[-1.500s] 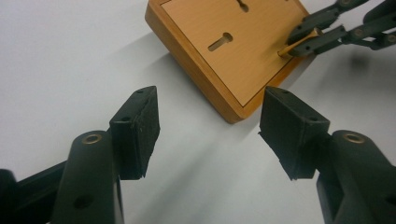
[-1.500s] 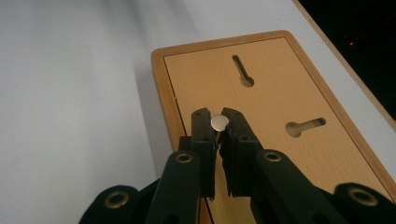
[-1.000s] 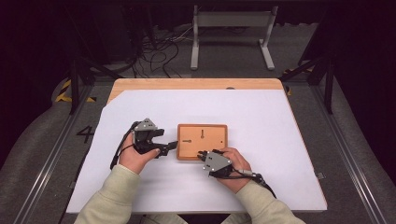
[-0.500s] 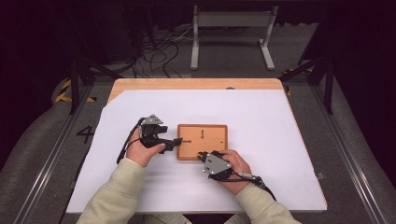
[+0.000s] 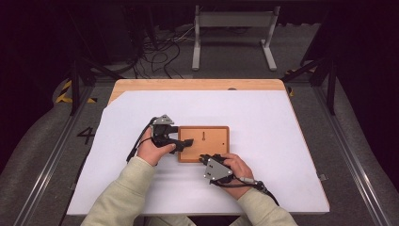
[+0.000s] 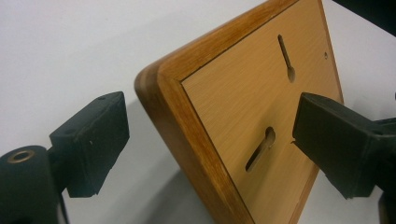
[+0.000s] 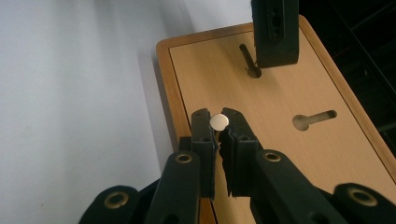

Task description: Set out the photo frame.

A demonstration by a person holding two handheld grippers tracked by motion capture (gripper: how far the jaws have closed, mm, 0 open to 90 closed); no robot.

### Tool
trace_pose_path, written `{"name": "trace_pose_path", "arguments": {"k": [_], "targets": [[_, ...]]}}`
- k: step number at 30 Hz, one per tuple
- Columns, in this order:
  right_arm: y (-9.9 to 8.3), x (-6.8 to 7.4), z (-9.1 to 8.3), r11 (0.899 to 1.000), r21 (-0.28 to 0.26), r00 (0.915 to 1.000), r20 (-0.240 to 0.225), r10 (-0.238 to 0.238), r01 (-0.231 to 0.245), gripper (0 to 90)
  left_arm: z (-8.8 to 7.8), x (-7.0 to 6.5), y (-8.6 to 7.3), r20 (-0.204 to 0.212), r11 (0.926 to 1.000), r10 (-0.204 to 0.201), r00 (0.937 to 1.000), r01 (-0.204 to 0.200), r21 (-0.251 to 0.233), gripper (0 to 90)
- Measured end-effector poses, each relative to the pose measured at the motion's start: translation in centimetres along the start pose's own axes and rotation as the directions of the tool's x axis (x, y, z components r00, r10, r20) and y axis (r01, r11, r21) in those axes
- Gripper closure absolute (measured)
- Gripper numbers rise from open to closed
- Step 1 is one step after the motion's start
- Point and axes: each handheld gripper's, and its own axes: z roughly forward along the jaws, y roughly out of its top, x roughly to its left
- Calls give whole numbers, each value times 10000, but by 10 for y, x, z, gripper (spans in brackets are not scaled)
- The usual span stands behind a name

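White-covered table (image 5: 282,141) holds a wooden board (image 5: 211,136) near its middle. Left tongs (image 6: 205,140) have just spread wide, straddling the board's corner; right tongs (image 7: 218,128) pinch a small nail (image 7: 219,122).
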Motion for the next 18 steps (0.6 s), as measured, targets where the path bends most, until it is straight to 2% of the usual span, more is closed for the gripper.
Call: {"name": "trace_pose_path", "arguments": {"k": [2, 4, 6, 8, 9, 12, 13, 15, 18], "targets": [[0, 0, -1, 9999, 3, 9999, 0, -116, 116, 840, 4, 1, 0, 153, 10000, 65, 9999, -66, 64, 128], [0, 1, -1, 9999, -22, 9999, 21, -106, 106, 840, 7, 1, 0, 250, 10000, -57, 9997, 56, 53, 131], [0, 1, -1, 9999, -17, 9999, 28, -113, 113, 840, 10, 0, 2, 411, 9998, -5, 9992, -2, 181, 130], [-1, 1, -1, 9998, -30, 9998, 32, -193, 193, 841, 12, -1, 5, 464, 9996, 246, 9986, -252, 122, 126], [-1, 1, -1, 9997, -27, 9997, 38, -226, 226, 841, 13, -3, 6, 569, 9997, 220, 9981, -227, 120, 133], [-1, 2, -2, 9997, -9, 9997, 33, -238, 238, 840, 17, -5, 7, 407, 9981, 502, 9979, -516, 339, 116], [-1, 2, -2, 9998, -19, 9998, 51, -197, 197, 840, 18, -5, 7, 434, 9979, 489, 9979, -506, 401, 124], [-1, 3, -2, 9997, -60, 9997, 58, -247, 247, 840, 19, -5, 6, 740, 9978, 426, 9963, -463, 482, 182], [0, 5, -3, 9993, 0, 9992, 173, -373, 373, 839, 20, -7, 6, 664, 9972, 468, 9967, -504, 549, 172]]}}
